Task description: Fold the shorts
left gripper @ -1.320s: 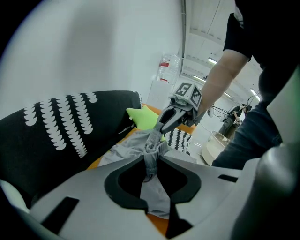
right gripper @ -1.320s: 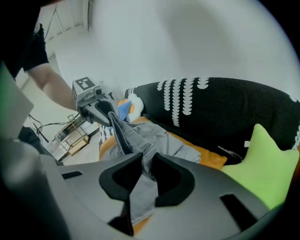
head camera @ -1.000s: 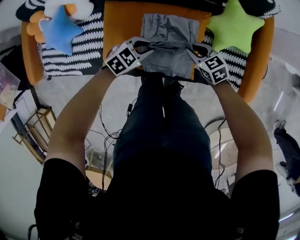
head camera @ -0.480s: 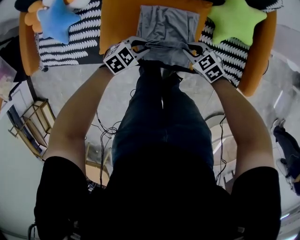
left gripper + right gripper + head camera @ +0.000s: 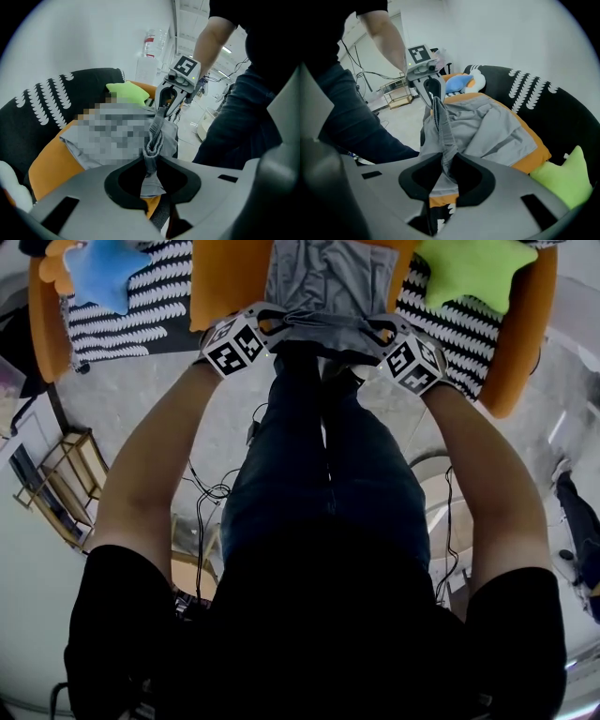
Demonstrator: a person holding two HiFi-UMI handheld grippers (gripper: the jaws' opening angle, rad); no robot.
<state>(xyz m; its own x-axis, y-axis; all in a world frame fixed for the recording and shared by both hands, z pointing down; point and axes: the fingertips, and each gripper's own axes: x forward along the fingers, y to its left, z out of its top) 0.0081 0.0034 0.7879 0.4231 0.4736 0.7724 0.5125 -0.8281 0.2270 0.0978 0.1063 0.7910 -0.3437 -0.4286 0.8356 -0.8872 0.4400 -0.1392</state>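
Your left hand-held gripper (image 5: 279, 322) and right hand-held gripper (image 5: 373, 326) have drawn the shorts (image 5: 328, 282) back toward the cushion's (image 5: 230, 277) front edge. Both are clamped on bunched grey fabric.

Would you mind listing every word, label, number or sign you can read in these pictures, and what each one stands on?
No readable words or numbers anywhere.
Left marker cube: black-and-white square pattern, no letters.
Right marker cube: the same kind of pattern, no letters.
Bottle: red label, too small to read.
Shorts: no print visible.
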